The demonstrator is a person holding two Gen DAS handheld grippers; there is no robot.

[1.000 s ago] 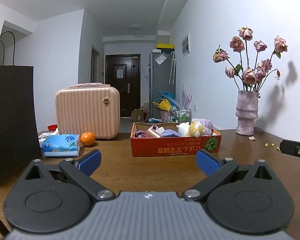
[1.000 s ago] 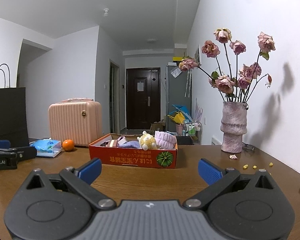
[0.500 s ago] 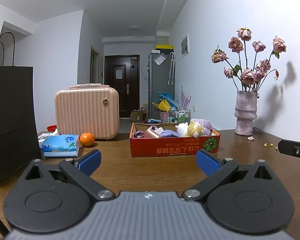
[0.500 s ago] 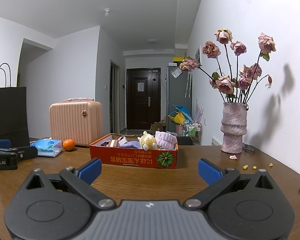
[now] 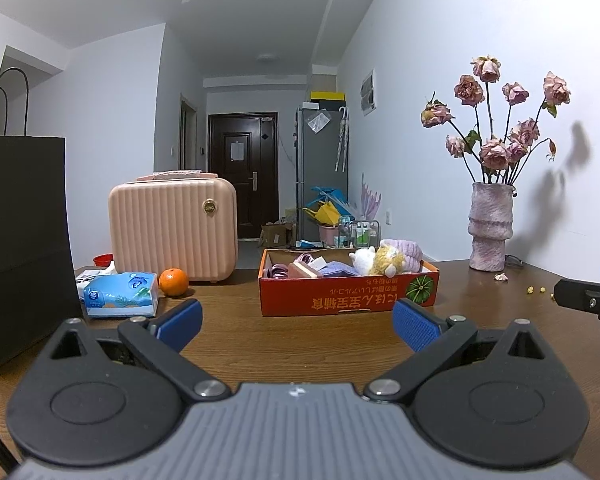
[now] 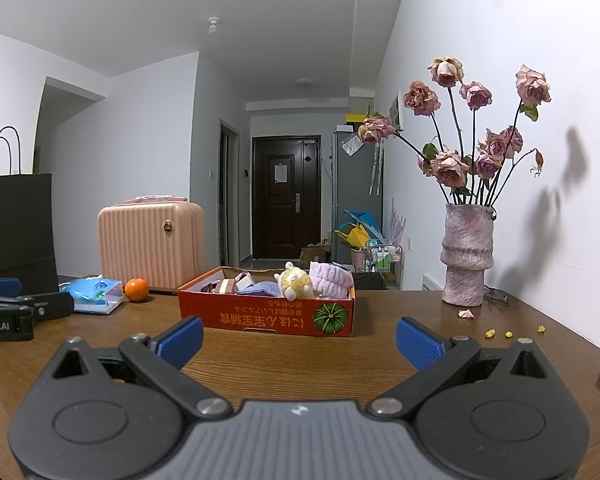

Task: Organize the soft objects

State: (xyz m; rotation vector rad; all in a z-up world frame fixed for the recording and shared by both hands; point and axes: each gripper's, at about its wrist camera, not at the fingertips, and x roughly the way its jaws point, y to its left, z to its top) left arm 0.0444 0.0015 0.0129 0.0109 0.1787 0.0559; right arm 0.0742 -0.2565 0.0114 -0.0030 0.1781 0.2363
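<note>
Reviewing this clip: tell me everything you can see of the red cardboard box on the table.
The red cardboard box is a shallow, open-topped tray lying flat on the brown wooden table. Its front wall carries yellow printed characters, upside down, and a green pumpkin picture at the right end. Inside lie a yellow plush toy, a lilac fluffy item, bluish cloth and smaller pink and white things. Neither gripper touches it; both sit nearer the camera.

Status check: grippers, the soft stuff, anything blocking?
Left gripper open, empty; right gripper open, empty. Soft items, plush toy included, sit untouched in the red cardboard box ahead. Bare tabletop between fingers and box.
</note>
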